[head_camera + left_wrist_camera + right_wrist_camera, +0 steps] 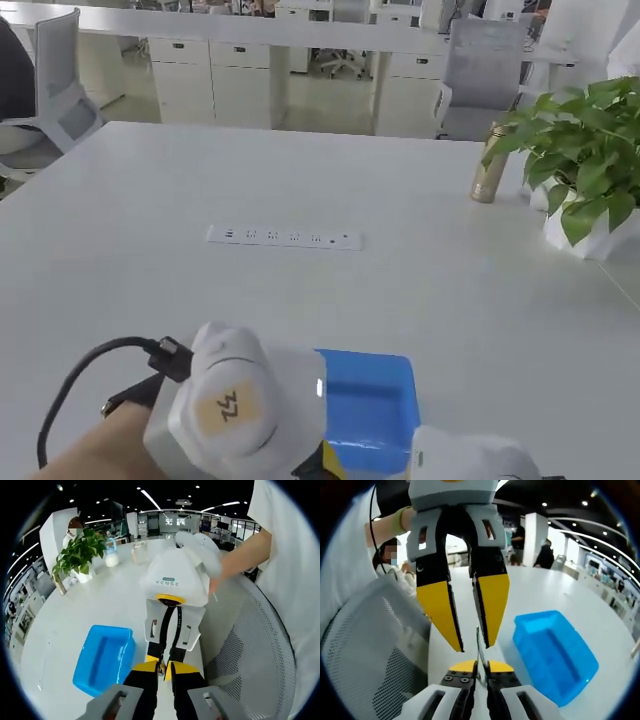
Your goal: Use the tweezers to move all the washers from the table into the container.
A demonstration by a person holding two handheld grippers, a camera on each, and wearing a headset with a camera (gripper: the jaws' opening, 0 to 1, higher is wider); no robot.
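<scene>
Our two grippers meet nose to nose low at the table (540, 590) edge, right gripper (480, 669) clamped on the thin tweezers (478, 641), left gripper (165, 669) facing it, jaws parted at the tweezers' tip, left forearm (90, 450) drawn in close, blue container (555, 655) just beside them.

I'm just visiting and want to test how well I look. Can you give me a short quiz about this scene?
1. True or false: the blue container sits on the table.
2. Which stands beside the plant: A a gold bottle, B a laptop, C a lamp?
3. Fill in: the right gripper is shut on the ____.
Key: 1 true; 2 A; 3 tweezers.
</scene>
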